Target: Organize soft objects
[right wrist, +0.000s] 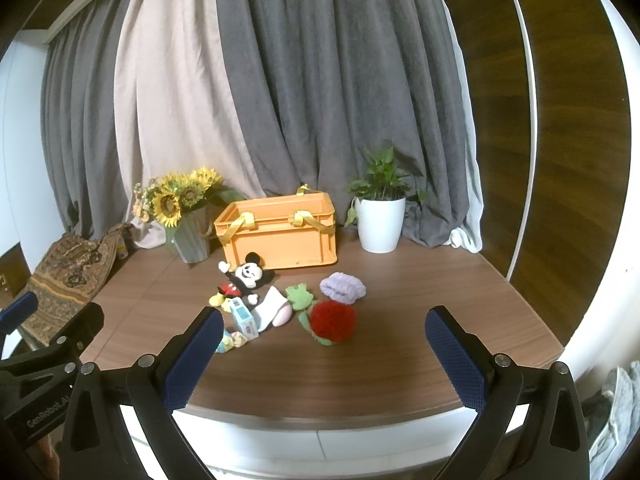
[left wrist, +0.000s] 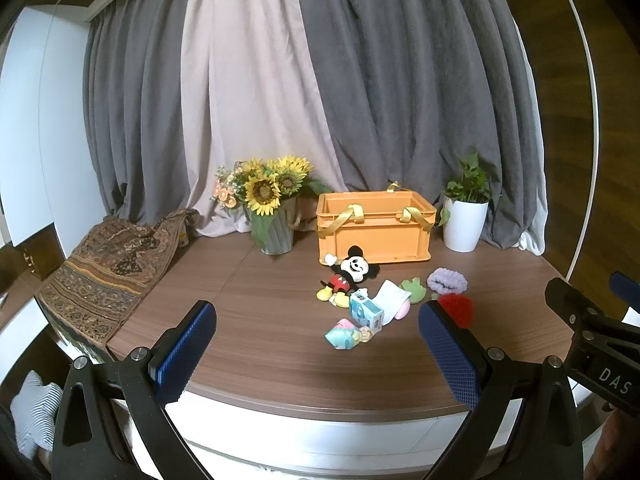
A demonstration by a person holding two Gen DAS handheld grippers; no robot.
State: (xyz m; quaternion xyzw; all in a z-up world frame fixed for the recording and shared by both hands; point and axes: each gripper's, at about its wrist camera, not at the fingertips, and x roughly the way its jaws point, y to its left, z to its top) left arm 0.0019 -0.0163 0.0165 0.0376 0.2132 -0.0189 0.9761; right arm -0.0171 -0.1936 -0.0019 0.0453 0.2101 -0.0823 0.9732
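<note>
An orange crate (left wrist: 374,236) (right wrist: 280,236) with yellow straps stands at the back of the wooden table. In front of it lies a cluster of soft things: a mouse plush (left wrist: 346,278) (right wrist: 244,278), a white and pink sock (left wrist: 394,300) (right wrist: 274,310), a green frog toy (left wrist: 414,288) (right wrist: 299,296), a purple knitted piece (left wrist: 447,281) (right wrist: 343,288), a red pompom (left wrist: 456,309) (right wrist: 332,322), a blue box (left wrist: 365,311) (right wrist: 244,316) and a pastel plush (left wrist: 347,334) (right wrist: 231,341). My left gripper (left wrist: 316,356) and right gripper (right wrist: 326,356) hover open above the table's near edge, both short of the cluster.
A sunflower vase (left wrist: 272,208) (right wrist: 188,220) stands left of the crate and a potted plant in a white pot (left wrist: 466,216) (right wrist: 378,216) right of it. A patterned cloth (left wrist: 108,276) (right wrist: 68,272) drapes over the table's left end. Curtains hang behind.
</note>
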